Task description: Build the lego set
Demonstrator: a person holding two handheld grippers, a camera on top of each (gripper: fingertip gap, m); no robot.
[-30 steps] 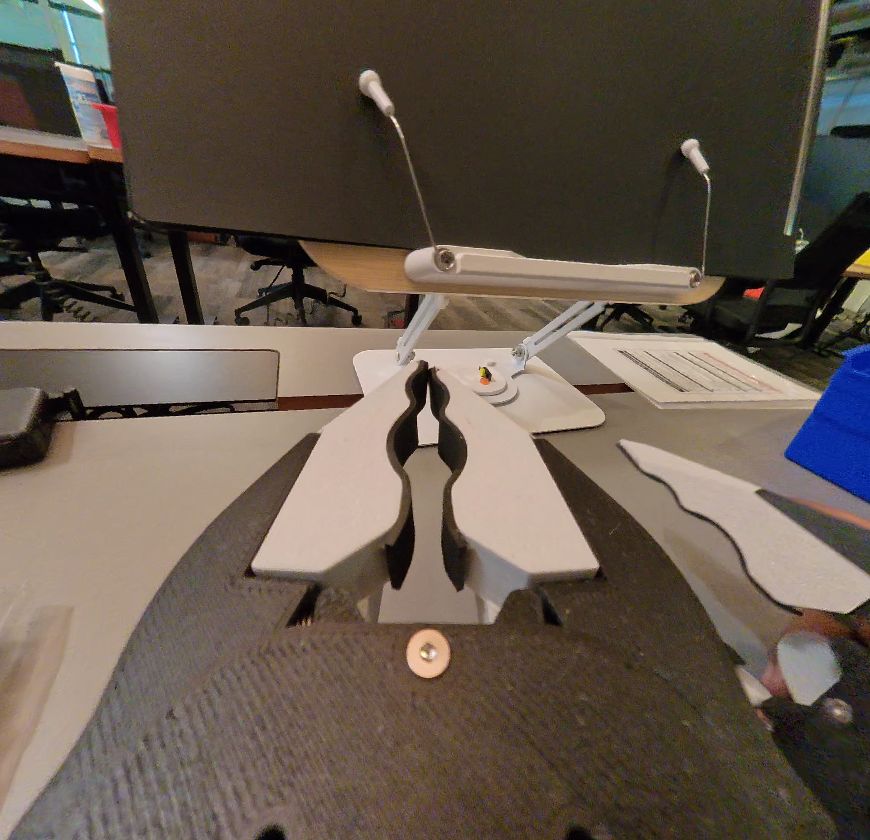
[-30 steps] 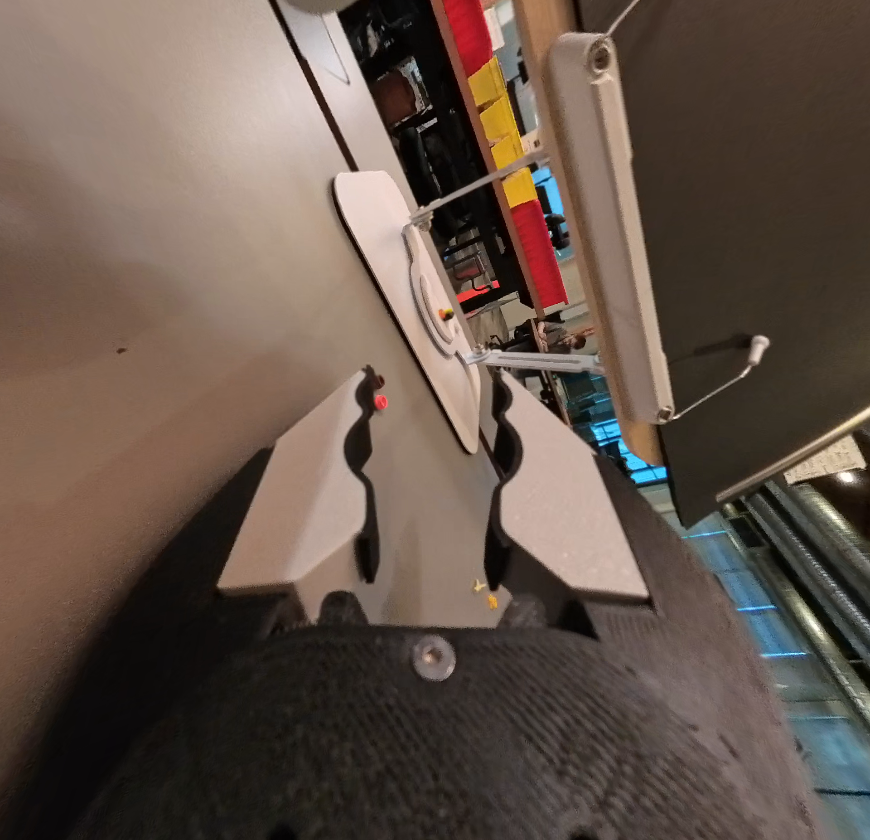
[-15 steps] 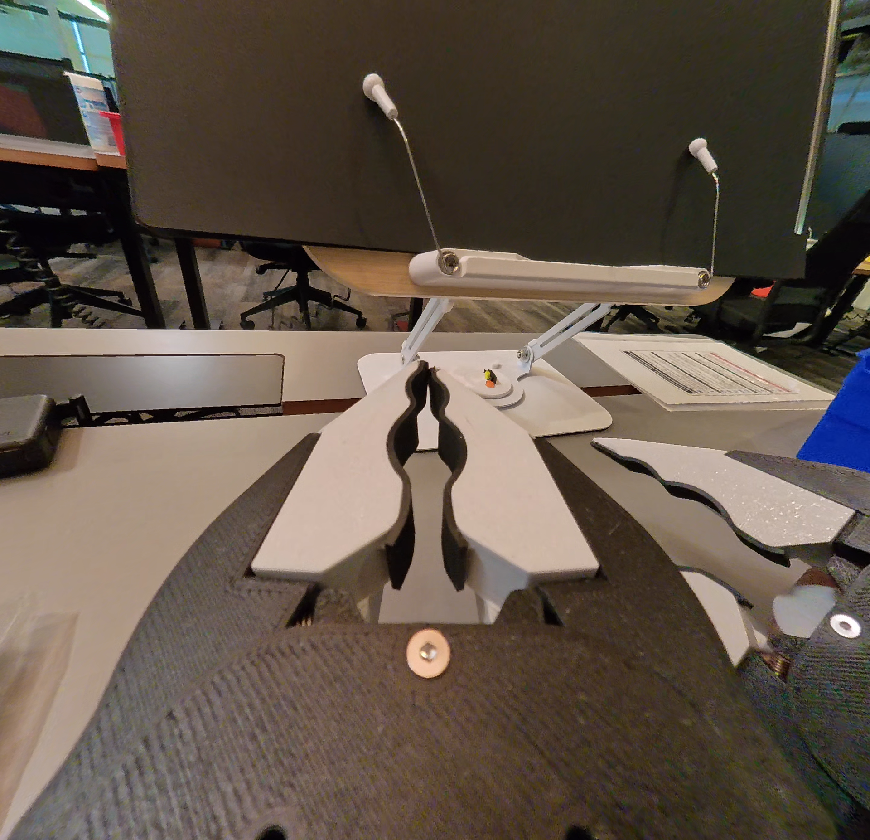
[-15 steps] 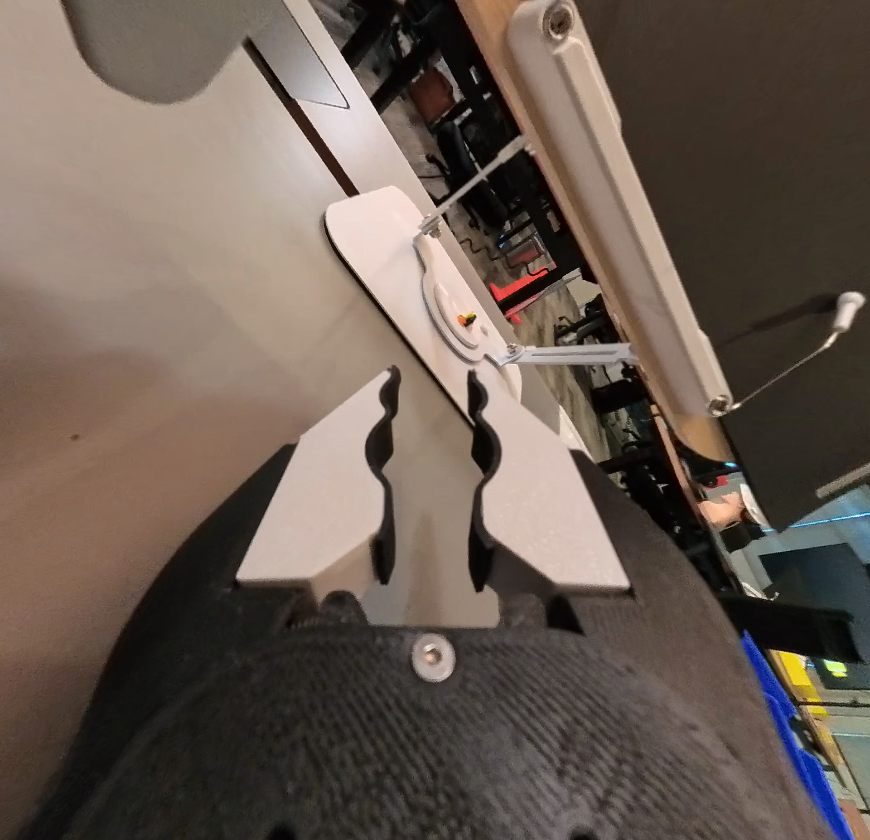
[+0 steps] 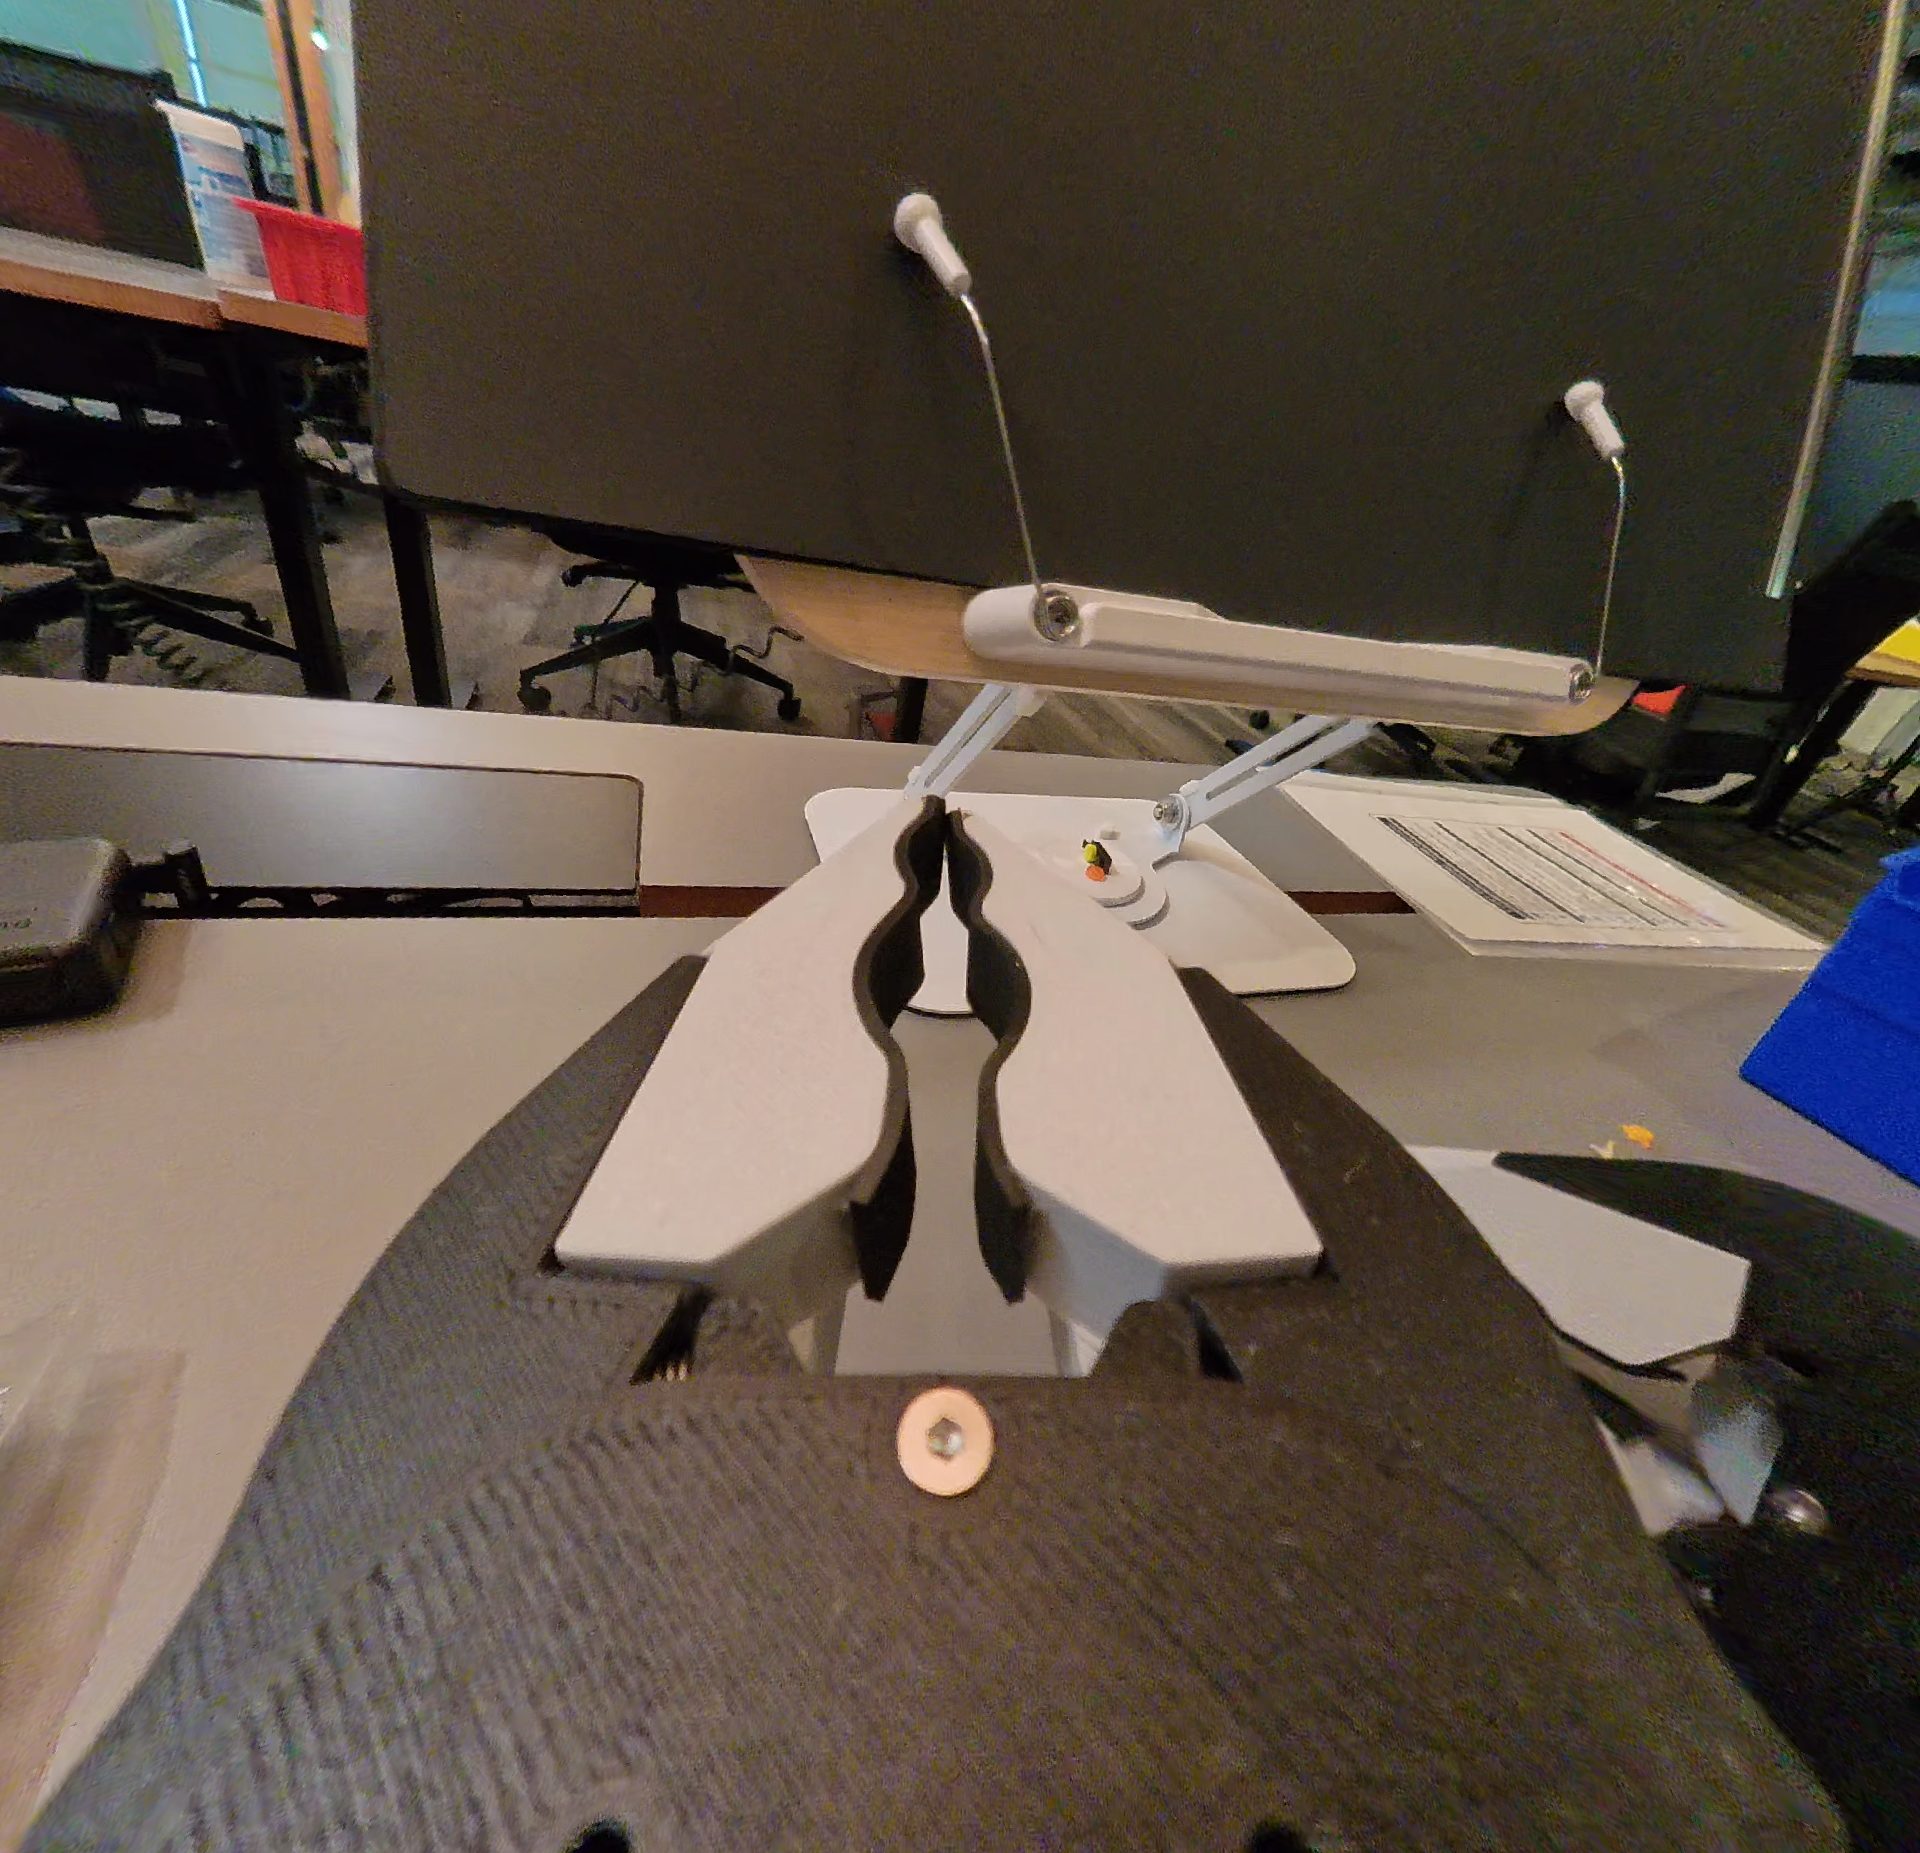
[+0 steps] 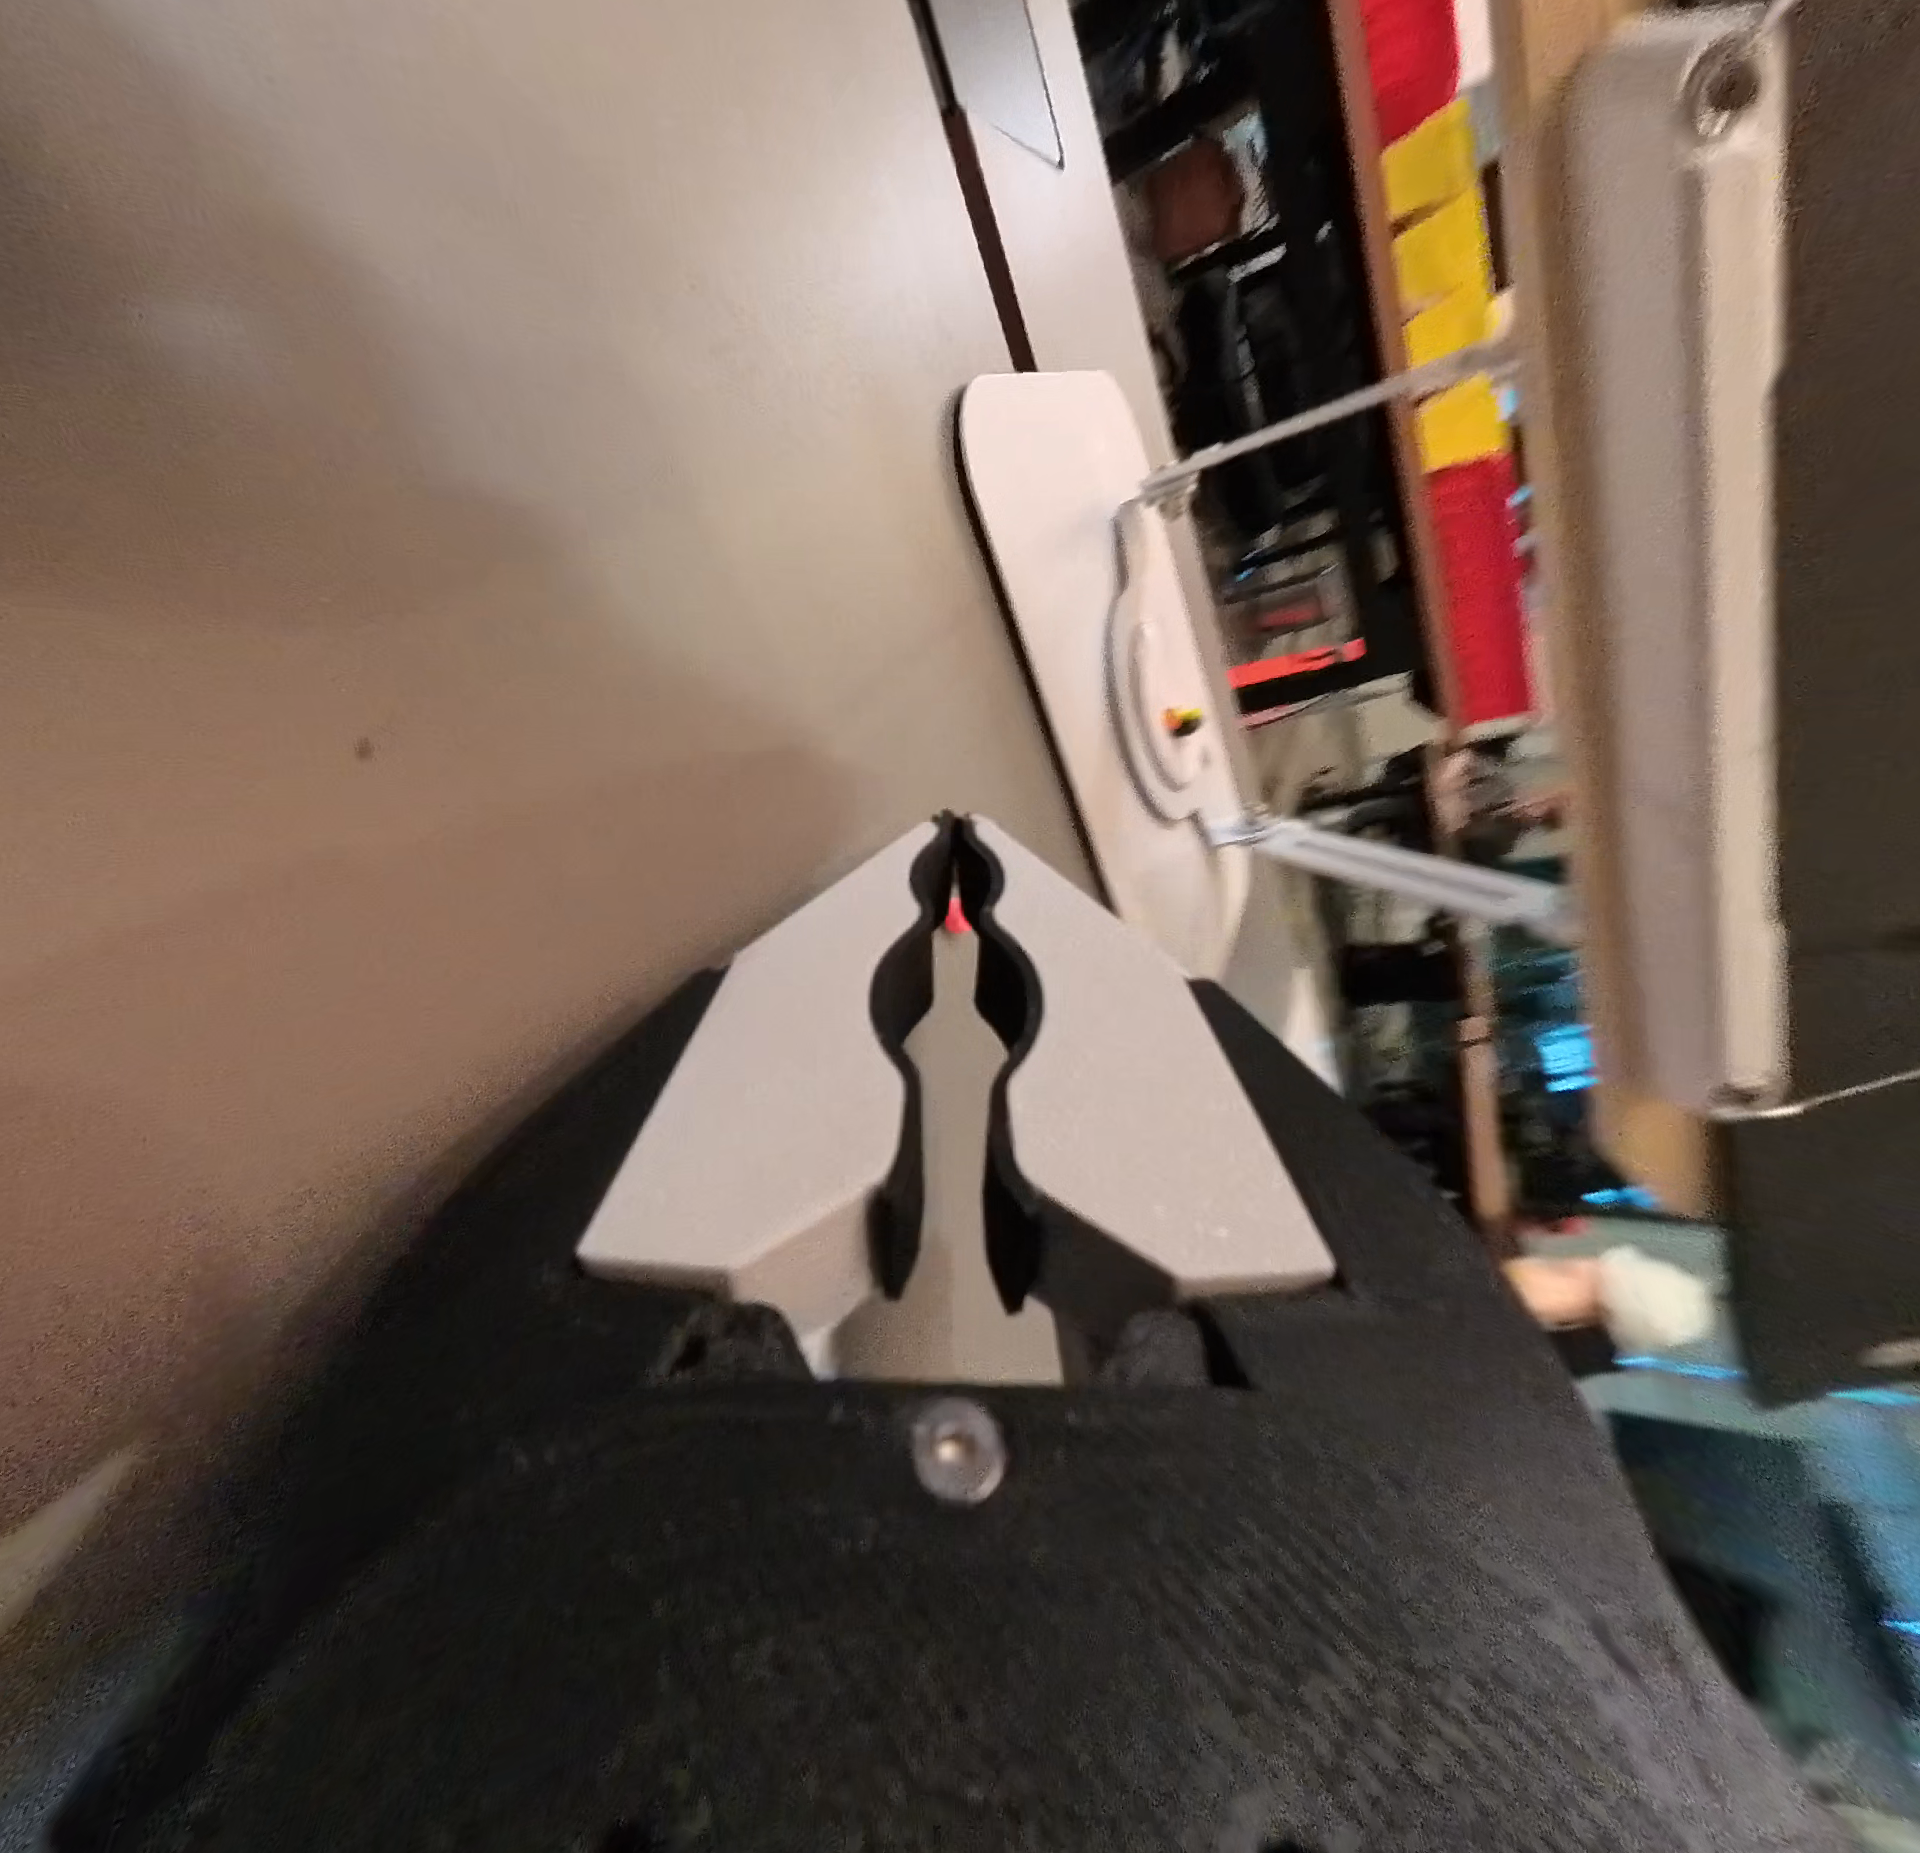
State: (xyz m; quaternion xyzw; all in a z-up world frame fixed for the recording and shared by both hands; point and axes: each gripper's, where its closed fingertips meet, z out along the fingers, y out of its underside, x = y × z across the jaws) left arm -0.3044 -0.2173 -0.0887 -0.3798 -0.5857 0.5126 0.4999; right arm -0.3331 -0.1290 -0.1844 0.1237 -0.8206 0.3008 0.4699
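Observation:
A tiny yellow, black and orange lego build (image 5: pixel 1093 858) stands on the white base (image 5: pixel 1247 946) of a book stand; it also shows in the right wrist view (image 6: pixel 1180 720). My left gripper (image 5: pixel 943 816) is shut with nothing seen between its tips, held above the table short of the base. My right gripper (image 6: pixel 952 821) is rolled on its side and shut, with a small red piece (image 6: pixel 954 922) pinched between its pads. The right gripper's fingers (image 5: pixel 1621 1273) show low at the right of the left wrist view. Tiny yellow and orange pieces (image 5: pixel 1626 1138) lie on the table.
The book stand holds a large dark board (image 5: pixel 1143 245) over the table's back. A blue bin (image 5: pixel 1860 1024) stands at the right, a laminated sheet (image 5: pixel 1538 878) behind it. A black box (image 5: pixel 52 930) is at the left. Office chairs and desks are beyond. My hands' fingertips stand some 12 cm from each other.
My right gripper has gone from open to shut and rolled further; the red piece now sits between its pads. My left gripper has stayed shut and barely moved.

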